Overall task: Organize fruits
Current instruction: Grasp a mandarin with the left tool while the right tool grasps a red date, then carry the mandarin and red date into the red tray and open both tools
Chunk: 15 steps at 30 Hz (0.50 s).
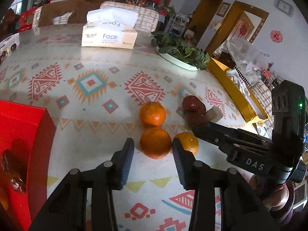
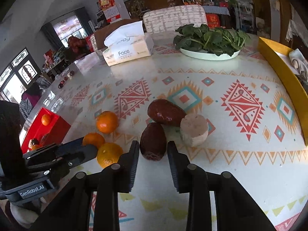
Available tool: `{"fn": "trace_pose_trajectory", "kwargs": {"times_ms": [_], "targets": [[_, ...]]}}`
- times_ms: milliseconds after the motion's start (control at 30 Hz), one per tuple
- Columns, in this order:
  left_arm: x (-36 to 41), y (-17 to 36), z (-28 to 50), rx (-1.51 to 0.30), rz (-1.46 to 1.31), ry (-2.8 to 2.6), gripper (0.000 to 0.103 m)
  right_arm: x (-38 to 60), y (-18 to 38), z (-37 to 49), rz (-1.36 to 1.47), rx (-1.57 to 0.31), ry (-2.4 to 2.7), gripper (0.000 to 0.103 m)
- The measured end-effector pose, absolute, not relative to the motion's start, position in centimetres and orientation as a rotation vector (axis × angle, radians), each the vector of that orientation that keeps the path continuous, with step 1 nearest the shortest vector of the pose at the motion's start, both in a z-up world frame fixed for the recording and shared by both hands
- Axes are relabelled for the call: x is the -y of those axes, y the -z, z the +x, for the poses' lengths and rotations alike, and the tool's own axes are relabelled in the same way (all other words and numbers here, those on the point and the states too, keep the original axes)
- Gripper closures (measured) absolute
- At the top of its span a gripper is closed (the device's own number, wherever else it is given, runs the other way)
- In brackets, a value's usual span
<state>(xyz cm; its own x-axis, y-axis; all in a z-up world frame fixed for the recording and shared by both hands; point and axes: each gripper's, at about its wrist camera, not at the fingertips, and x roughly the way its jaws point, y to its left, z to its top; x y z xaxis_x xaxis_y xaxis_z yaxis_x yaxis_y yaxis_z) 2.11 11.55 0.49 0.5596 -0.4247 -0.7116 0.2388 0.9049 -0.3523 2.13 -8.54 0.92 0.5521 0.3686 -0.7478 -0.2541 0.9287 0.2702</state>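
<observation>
Three oranges lie on the patterned tablecloth. In the left wrist view my left gripper point(image 1: 153, 146) is open with its fingertips on either side of the nearest orange point(image 1: 155, 143); a second orange point(image 1: 152, 114) lies behind it and a third point(image 1: 188, 141) to its right. In the right wrist view my right gripper point(image 2: 153, 146) is open around the near end of a dark brown fruit point(image 2: 153, 143). Another brown fruit point(image 2: 166, 112) and a pale cut root piece point(image 2: 194, 132) lie just behind. A red box point(image 1: 21, 154) at the left holds some fruit.
A tissue pack point(image 1: 109, 36) stands at the table's far side. A white plate of leafy greens point(image 1: 179, 52) is at the back right. A yellow box point(image 1: 236, 94) lies along the right edge. A chair stands behind the table.
</observation>
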Motion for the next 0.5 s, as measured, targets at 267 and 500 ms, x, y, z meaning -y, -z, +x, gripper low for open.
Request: {"fn": "trace_pose_trajectory", "kwargs": {"times_ms": [267, 500], "targets": [[-10.6, -0.6, 2.7, -0.898, -0.178, 0.383, 0.056, 7.7, -1.0, 2.3, 0.095, -0.898, -0.331, 0.051], [-7.5, -1.0, 1.8, -0.883, 0.014, 0.352, 0.070, 8.0, -1.0, 2.1, 0.099, -0.914, -0.332, 0.072]]}}
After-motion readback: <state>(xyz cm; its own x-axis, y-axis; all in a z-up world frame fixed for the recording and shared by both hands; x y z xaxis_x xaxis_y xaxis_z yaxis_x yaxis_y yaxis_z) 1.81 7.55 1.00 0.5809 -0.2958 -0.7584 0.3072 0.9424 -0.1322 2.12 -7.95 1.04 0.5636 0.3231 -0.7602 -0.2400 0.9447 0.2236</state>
